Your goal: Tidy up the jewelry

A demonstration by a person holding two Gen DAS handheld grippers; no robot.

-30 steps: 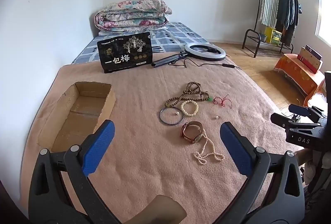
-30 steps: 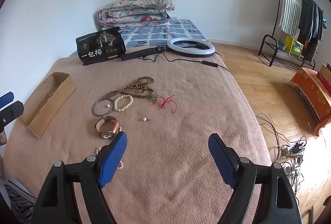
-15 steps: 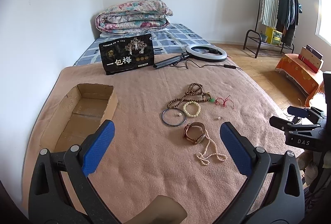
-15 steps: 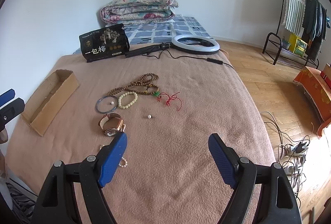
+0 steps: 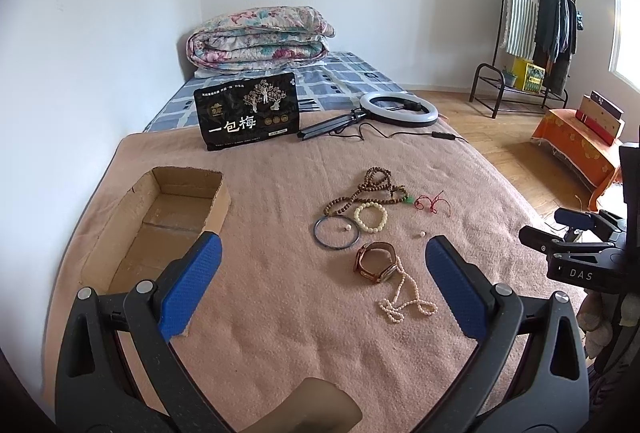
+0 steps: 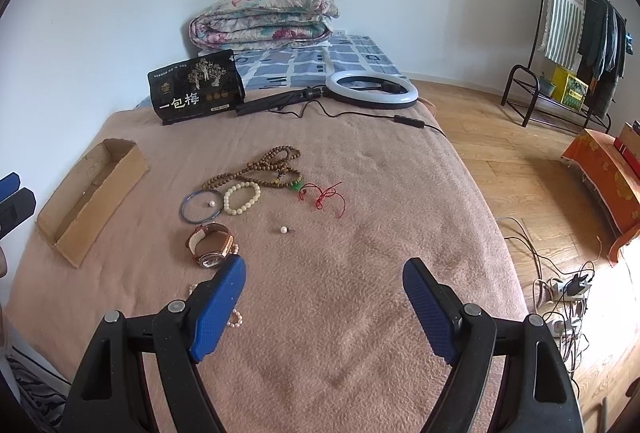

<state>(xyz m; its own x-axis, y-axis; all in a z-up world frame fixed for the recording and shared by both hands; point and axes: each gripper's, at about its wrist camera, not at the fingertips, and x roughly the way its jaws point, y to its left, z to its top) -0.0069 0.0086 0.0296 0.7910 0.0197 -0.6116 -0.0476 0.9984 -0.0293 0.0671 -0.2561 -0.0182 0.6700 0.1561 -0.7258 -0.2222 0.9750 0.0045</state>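
Left tool (image 5: 320,273): jaws apart, nothing held, above blanket (image 5: 280,313).
Right tool (image 6: 324,297): jaws apart, nothing held.
Jewelry: watch (image 5: 375,262), bangle (image 5: 335,231), beads (image 5: 368,191) clustered on blanket, right of box (image 5: 160,229).

A bed (image 5: 280,313) covered by a pinkish-brown blanket (image 6: 340,313) carries an open cardboard box (image 5: 132,233) at its left. Near the middle lie wooden prayer beads (image 5: 368,189), a cream bead bracelet (image 5: 371,217), a dark bangle (image 5: 335,232), a red string (image 5: 432,201), a brown watch (image 5: 376,261), a pearl strand (image 5: 406,299) and a loose pearl (image 6: 283,229). Farther back sit a black packet (image 5: 248,117), a ring light (image 5: 399,107) and a folded floral quilt (image 5: 260,35).
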